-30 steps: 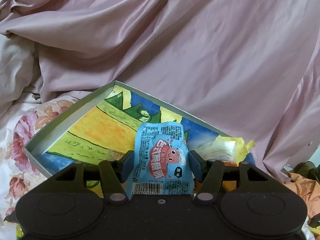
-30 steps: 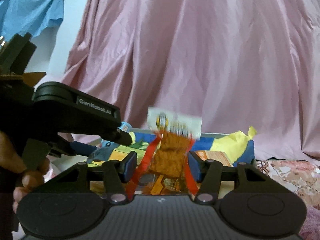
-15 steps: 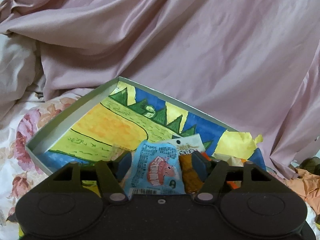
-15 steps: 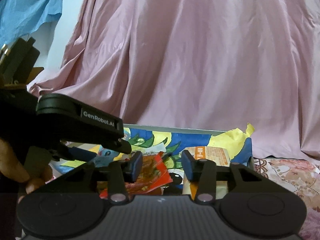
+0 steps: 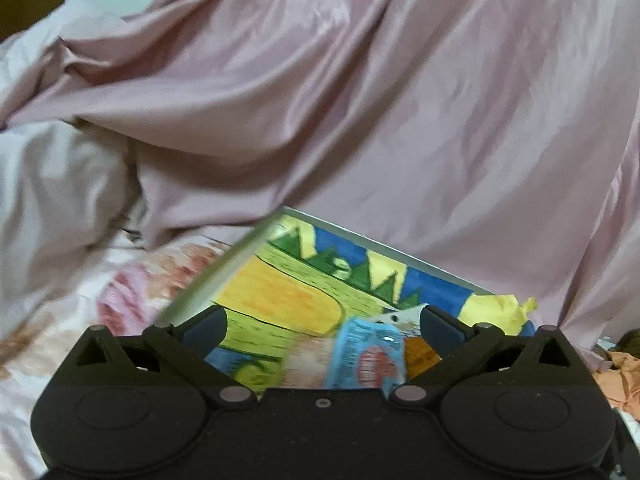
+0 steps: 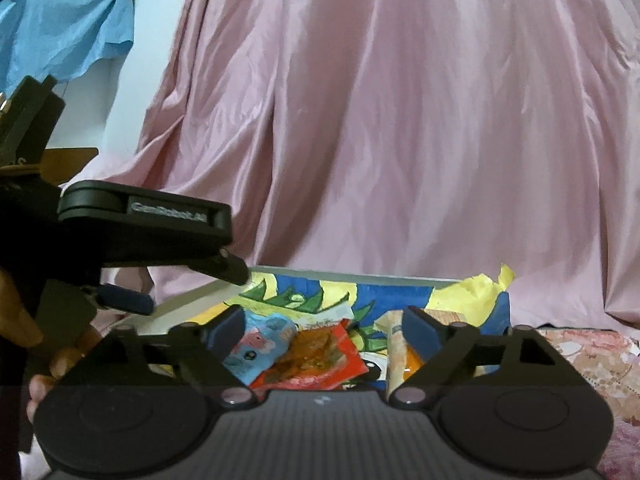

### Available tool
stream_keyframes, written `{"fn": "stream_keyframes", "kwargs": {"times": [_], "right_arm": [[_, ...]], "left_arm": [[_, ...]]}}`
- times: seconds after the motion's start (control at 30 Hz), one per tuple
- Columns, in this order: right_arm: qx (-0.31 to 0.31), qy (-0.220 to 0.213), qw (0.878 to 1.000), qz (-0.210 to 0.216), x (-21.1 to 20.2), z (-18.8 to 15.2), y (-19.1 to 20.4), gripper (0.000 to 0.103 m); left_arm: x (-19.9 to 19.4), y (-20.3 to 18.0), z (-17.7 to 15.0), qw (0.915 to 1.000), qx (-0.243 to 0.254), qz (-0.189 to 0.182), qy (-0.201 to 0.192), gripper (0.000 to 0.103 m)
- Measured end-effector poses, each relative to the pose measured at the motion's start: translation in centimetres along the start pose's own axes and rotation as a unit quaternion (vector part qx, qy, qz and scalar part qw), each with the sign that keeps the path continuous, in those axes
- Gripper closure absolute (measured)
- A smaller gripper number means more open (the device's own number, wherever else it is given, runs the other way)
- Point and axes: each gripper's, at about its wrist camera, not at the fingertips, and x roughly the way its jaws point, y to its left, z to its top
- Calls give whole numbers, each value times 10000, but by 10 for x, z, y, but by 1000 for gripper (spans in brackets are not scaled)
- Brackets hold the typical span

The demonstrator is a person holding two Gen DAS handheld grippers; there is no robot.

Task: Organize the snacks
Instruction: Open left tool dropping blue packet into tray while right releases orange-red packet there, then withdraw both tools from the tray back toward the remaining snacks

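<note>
A shallow box (image 5: 362,237) (image 6: 360,277) lined with a bright drawing lies on the bed. My left gripper (image 5: 322,326) hovers over its near side with its jaws opening wide. The blue snack packet (image 5: 366,360) lies loose in the box below them, clear of both pads. My right gripper (image 6: 322,330) is also opening wide. A red packet (image 6: 316,356) lies flat in the box between its fingers, untouched, beside the blue packet (image 6: 256,344) and a beige-orange packet (image 6: 400,346). The left gripper (image 6: 190,288) shows at the left of the right wrist view, held by a person's hand (image 6: 20,320).
Pink satin cloth (image 5: 360,100) (image 6: 380,120) drapes behind the box. A floral bedsheet (image 5: 132,300) (image 6: 592,356) lies around it. Yellow paper (image 6: 468,294) sticks up at the box's far right corner. Blue cloth (image 6: 64,32) hangs top left; crumpled orange material (image 5: 616,376) sits at the right.
Both grippers have spread their jaws. The blue packet left the left gripper and dropped into the box; the left gripper pulled back and up. The red packet left the right gripper and lies flat.
</note>
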Motion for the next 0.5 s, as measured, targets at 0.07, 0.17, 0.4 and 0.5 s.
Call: {"fn": "stream_keyframes", "kwargs": {"times": [0.07,0.17,0.4,0.5], "right_arm": [[-55,-110,9999,-3,-5,1,5,1],[-158,-247,9996,22,-14,2,12,0],[-450,-469,9978,86,-40,3,32,0],[-529,-515,9971,164,-53,5,40,0]], "left_arm": [[-11,7,1,9999,33,89,-91,1],[-26,18,2,9995,74,223,-199,1],[-62,46,-3,9984,156,468,-290,1],[-77,58,-7,9980,172,540,-291,1]]}}
